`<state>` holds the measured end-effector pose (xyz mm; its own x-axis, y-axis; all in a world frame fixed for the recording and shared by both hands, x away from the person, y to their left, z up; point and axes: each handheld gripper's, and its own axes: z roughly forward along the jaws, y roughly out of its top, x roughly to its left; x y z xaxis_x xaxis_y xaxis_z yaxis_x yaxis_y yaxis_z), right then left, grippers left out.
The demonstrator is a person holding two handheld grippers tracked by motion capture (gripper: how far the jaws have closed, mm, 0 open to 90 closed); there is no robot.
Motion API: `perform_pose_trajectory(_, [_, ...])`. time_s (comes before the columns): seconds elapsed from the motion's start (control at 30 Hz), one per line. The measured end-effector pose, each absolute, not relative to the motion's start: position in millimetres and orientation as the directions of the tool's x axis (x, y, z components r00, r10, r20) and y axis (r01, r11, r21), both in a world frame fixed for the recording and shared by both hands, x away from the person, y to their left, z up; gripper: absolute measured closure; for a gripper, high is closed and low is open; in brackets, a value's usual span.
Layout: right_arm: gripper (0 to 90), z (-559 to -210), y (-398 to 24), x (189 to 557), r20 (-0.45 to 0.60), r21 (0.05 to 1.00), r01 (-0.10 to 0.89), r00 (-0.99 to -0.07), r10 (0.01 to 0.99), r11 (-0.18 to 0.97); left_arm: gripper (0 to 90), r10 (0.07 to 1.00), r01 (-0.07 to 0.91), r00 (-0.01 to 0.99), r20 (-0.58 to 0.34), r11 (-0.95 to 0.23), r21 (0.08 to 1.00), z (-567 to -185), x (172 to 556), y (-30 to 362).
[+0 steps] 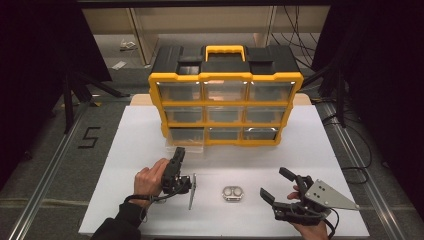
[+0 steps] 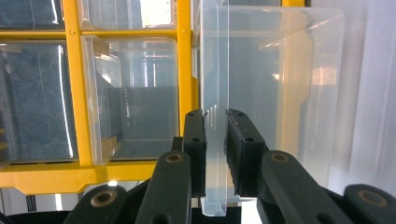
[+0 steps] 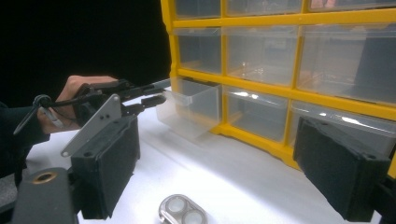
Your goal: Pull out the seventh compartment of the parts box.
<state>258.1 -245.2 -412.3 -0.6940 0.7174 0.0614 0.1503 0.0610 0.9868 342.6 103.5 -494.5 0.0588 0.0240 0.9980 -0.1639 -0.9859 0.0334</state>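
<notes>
Your left gripper (image 2: pixel 215 140) has its jaws pinched on the front lip of a clear drawer (image 2: pixel 261 93), pulled partly out of the yellow organiser's (image 1: pixel 225 107) bottom-left slot, centre frame. Your right gripper (image 1: pixel 280 186), lower right, gapes wide, holding nothing, near a small metal case (image 1: pixel 232 193).

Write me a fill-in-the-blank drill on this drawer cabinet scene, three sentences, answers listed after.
1. The left gripper is shut on the front lip of a clear plastic ____ pulled partly out of the cabinet's bottom row.
2. The frame of the drawer cabinet is black and ____.
3. The small metal case lies on the white table between the two grippers, and the right gripper has its jaws ____.

Missing words: drawer; yellow; open
</notes>
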Motion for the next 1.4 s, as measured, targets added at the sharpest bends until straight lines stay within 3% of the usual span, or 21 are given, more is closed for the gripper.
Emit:
perform_pose_trajectory(0.77, [15.6, -412.2, -245.0, 257.9, 0.061, 0.987, 0.15, -0.695, 0.716, 0.062, 75.8, 0.043, -0.175, 0.065, 0.997, -0.983, 0.054, -495.5, 338.9, 102.1])
perform_pose_trajectory(0.9, [15.6, -412.2, -245.1, 258.0, 0.062, 0.987, 0.15, -0.695, 0.716, 0.061, 69.0, 0.054, -0.175, 0.092, 0.994, -0.982, 0.07, -495.0, 337.0, 100.9])
perform_pose_trajectory(1.0, [15.6, -412.1, -245.0, 257.8, 0.06, 0.987, 0.149, -0.696, 0.716, 0.062, 56.3, 0.084, -0.174, 0.137, 0.987, -0.979, 0.108, -496.2, 336.1, 99.2])
perform_pose_trajectory(1.03, [15.6, -412.1, -245.0, 257.8, 0.06, 0.987, 0.149, -0.696, 0.716, 0.062, 56.3, 0.086, -0.18, 0.142, 0.986, -0.977, 0.112, -496.0, 336.0, 98.5])
perform_pose_trajectory(1.1, [15.6, -412.1, -245.3, 258.0, 0.062, 0.987, 0.15, -0.696, 0.716, 0.061, 42.7, 0.11, -0.189, 0.164, 0.98, -0.972, 0.14, -494.8, 333.3, 97.0])
perform_pose_trajectory(1.2, [15.6, -412.0, -245.4, 257.9, 0.061, 0.987, 0.15, -0.697, 0.715, 0.062, 37.9, 0.125, -0.186, 0.19, 0.974, -0.969, 0.16, -490.9, 330.4, 96.1])
perform_pose_trajectory(1.4, [15.6, -412.1, -245.2, 258.0, 0.064, 0.987, 0.152, -0.696, 0.715, 0.059, 32.8, 0.237, -0.222, 0.311, 0.921, -0.923, 0.313, -478.1, 319.5, 94.2])
